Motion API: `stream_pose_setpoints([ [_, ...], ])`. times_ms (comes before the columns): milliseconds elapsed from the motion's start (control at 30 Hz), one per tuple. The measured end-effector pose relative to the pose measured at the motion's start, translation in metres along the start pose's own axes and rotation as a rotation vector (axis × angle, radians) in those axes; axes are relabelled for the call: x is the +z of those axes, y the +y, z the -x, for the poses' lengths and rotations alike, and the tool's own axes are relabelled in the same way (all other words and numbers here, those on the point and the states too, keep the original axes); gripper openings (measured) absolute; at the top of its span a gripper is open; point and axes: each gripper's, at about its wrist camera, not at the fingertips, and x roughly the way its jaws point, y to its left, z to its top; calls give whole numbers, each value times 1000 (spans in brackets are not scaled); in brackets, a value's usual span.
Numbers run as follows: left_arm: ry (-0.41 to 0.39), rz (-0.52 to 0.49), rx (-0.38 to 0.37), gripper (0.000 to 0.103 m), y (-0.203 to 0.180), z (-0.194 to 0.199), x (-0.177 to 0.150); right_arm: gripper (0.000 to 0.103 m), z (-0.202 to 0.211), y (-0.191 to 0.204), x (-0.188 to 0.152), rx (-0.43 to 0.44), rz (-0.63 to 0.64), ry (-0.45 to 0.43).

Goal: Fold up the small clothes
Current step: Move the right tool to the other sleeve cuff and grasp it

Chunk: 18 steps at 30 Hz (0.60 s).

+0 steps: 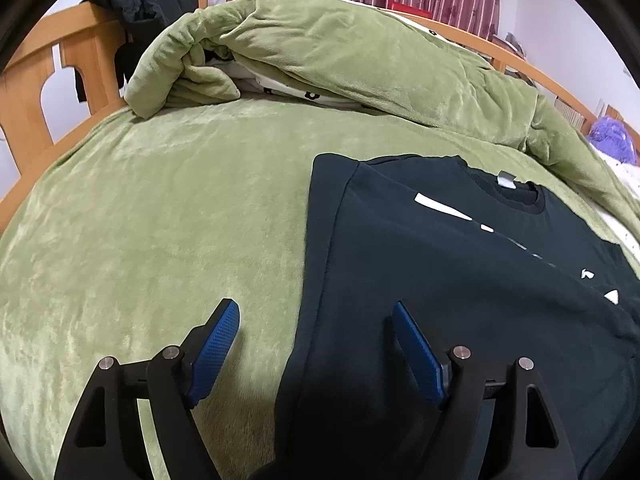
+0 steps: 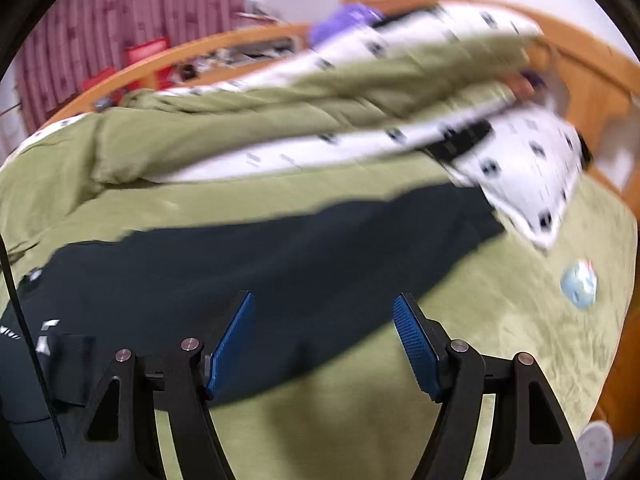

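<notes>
A black shirt point(image 1: 460, 272) with white print lies flat on the green blanket point(image 1: 160, 220), its left side folded inward over the body and the collar at the far end. My left gripper point(image 1: 316, 312) is open and empty over the shirt's left edge. In the right wrist view, which is blurred, the shirt's sleeve point(image 2: 280, 252) stretches out across the blanket. My right gripper point(image 2: 324, 308) is open and empty just above the sleeve's lower edge.
A bunched green quilt point(image 1: 340, 52) with a white patterned lining point(image 2: 532, 176) lies across the far side of the bed. A wooden bed frame point(image 1: 44, 80) rims the bed, with a dark garment point(image 1: 140, 4) draped on it. A small pale blue object point(image 2: 579, 284) sits on the blanket at right.
</notes>
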Motion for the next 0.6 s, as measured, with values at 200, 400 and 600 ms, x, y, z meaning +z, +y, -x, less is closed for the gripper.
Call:
stream_pose_setpoints([
  [200, -8, -35, 31, 78, -7, -7, 0, 71, -46, -47, -6, 59, -124, 42],
  [400, -25, -58, 61, 78, -12, -10, 0, 71, -83, -62, 3, 48, -171, 39],
  [600, -21, -56, 56, 78, -12, -13, 0, 30, -96, -51, 15, -18, -98, 24],
])
